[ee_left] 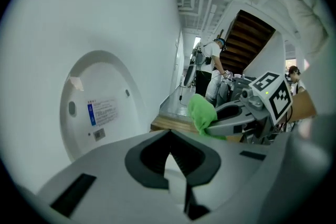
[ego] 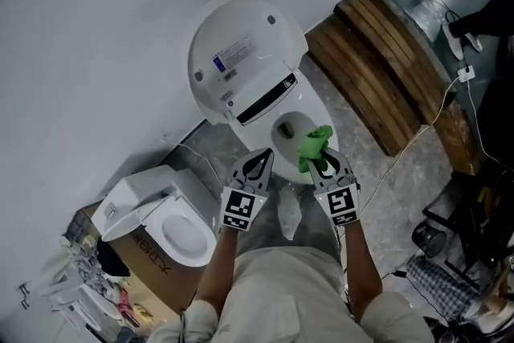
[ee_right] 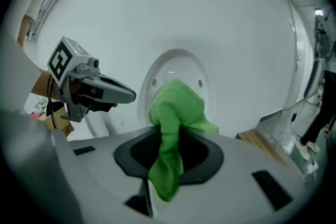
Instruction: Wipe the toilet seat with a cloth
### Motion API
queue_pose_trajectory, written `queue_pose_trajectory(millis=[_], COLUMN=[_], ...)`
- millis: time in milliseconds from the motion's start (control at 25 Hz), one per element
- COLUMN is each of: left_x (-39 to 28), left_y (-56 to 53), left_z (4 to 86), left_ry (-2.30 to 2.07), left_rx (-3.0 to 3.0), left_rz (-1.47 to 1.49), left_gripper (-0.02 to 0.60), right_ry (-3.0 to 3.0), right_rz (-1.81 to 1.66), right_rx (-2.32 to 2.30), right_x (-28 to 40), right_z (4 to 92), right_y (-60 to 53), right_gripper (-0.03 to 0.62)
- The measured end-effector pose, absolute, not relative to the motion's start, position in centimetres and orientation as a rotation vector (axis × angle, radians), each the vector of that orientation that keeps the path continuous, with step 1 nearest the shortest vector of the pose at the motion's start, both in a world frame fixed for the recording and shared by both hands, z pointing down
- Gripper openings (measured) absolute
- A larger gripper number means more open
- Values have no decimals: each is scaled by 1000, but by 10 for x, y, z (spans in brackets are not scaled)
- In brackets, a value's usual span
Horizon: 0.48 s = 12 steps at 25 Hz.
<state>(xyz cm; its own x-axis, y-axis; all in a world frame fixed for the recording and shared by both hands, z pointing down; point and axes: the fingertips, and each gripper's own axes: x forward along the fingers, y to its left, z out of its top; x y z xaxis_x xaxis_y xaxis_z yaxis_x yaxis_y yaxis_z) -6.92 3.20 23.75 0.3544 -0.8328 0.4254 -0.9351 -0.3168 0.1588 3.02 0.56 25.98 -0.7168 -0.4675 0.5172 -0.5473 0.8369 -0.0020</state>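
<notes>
White wall and grey speckled floor surround a toilet whose lid [ego: 241, 64] stands raised. Both forearms reach forward side by side. The right gripper [ego: 324, 165] has its jaws clamped on a green cloth [ego: 314, 144] over the toilet seat [ego: 275, 144]; the left gripper [ego: 259, 164], jaws together and empty, hovers just beside it

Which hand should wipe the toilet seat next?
The right looks better placed. The right gripper has its fingers shut on the green cloth, right over the toilet seat. The left gripper beside it has its fingers together with nothing between them.
</notes>
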Motion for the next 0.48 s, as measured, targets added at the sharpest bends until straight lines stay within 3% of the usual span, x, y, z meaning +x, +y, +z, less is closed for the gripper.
queue_pose_trajectory(millis=[480], left_x=[-28], left_y=[18], left_z=[122], left_ry=[-1674], left_rx=[2349], left_rz=[332], left_gripper=[12], right_ry=[-2685], right_rz=[47], right_rx=[816], right_x=[66], right_z=[112], right_y=[-8], right_gripper=[92])
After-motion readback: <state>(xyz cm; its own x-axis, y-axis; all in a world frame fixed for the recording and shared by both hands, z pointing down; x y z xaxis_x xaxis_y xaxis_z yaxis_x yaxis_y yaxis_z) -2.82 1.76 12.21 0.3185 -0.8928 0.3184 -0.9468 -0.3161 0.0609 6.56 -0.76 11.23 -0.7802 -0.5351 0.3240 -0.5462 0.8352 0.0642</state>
